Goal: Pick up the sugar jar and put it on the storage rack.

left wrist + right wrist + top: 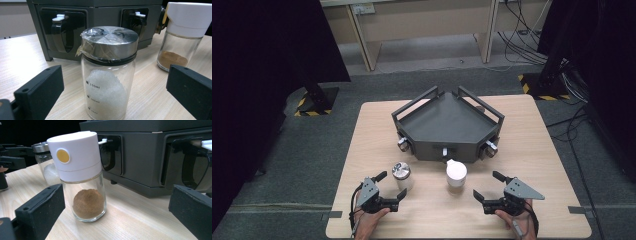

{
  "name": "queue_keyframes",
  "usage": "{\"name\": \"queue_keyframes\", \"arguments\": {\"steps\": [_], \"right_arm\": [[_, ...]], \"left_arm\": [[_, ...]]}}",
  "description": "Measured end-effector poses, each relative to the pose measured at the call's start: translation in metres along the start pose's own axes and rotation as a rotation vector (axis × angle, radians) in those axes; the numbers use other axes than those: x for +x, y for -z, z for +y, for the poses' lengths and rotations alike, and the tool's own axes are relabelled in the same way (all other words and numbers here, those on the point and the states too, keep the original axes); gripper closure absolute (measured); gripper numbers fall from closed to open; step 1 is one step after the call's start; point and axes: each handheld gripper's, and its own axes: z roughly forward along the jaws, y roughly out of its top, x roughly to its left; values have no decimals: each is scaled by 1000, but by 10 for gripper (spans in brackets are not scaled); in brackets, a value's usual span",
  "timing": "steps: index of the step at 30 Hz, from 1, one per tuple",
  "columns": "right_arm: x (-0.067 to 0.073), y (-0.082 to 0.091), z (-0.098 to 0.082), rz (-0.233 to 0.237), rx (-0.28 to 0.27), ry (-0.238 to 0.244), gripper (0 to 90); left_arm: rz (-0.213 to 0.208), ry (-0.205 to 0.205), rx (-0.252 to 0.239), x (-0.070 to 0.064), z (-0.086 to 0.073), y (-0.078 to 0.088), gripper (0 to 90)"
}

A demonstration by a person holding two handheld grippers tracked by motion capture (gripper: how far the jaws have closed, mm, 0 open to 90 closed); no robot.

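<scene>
Glass jar with the steel lid (108,72) sits dead centre between the left gripper (388,186)'s two black jaws, upright on the wooden table (537,165), with clear space on both sides, so nothing is touching it. It has white crystals heaped inside, printed volume marks on the glass, and a bit of crinkled plastic film caught under the lid. From the high view that jar (402,175) stands just ahead of the left gripper, near the front of the table. Off to its right is the white-capped shaker (181,35) with brown powder in the bottom, standing apart from the jar. In the right gripper view that shaker (80,175) sits toward the left-hand jaw rather than in the middle, close to that jaw but I can't say it's actually touching; its white cap has a yellow round dot on the side. The right gripper (495,187) is a bit to the right of the shaker in the high view, also with its jaws spread wide and holding nothing. Right behind both containers is the dark grey rack (447,125), a wedge-shaped tray thing with rails along the back edges and recessed slots in its front faces, with small white tabs showing at the top of the slots. It blocks the way straight ahead of both grippers. A hand (372,222) grips each tool from the bottom edge of the high view.
</scene>
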Motion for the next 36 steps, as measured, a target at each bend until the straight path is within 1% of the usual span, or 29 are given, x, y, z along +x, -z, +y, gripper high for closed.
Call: {"name": "queue_keyframes", "arguments": {"steps": [5,8,24,36], "right_arm": [[0,0,0,2,-1,2,8],[0,-1,0,4,0,2,8],[0,-1,0,9,-2,-4,8],[0,-2,-1,10,2,-7,8]], "left_arm": [[-3,18,-8,2,-1,1,7],[-1,21,-9,2,-2,1,7],[-5,17,-2,2,-2,-1,7],[-1,7,-2,0,0,-11,12]]}}
